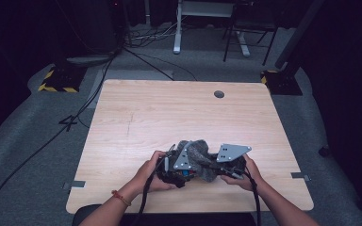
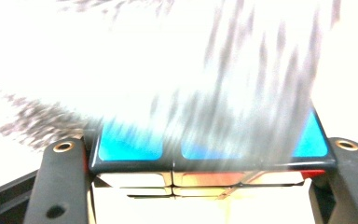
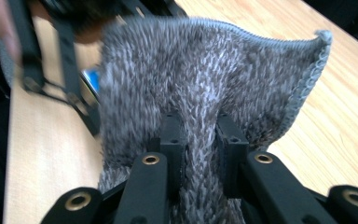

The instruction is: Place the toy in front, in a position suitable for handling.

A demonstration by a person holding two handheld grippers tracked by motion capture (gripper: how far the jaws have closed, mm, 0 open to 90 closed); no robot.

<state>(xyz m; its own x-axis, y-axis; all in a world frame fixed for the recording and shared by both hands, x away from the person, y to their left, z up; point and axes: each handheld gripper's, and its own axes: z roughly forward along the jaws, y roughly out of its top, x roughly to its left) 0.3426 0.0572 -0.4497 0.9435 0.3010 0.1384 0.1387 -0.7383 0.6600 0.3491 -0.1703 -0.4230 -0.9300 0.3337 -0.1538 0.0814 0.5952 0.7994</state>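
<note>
Wood table (image 1: 169,113): pale grain top, one round dark grommet (image 1: 219,94) near the far edge; no writing legible on it.
Cloth (image 3: 205,70): grey, nubby weave with a stitched hem; bunched near the front edge of the table between both hands, draped over the cube.
Cube (image 2: 205,161): puzzle cube with black frame; blue stickers on the upper face, pale washed-out ones on the face toward the camera; no brand or label readable.
Left gripper (image 2: 205,186): jaws clamped on the cube, one pad on each side of it.
Right gripper (image 3: 203,140): jaws drawn narrow, pinching a fold of the cloth between the pads.
Containers: cannot tell of any on the table.
</note>
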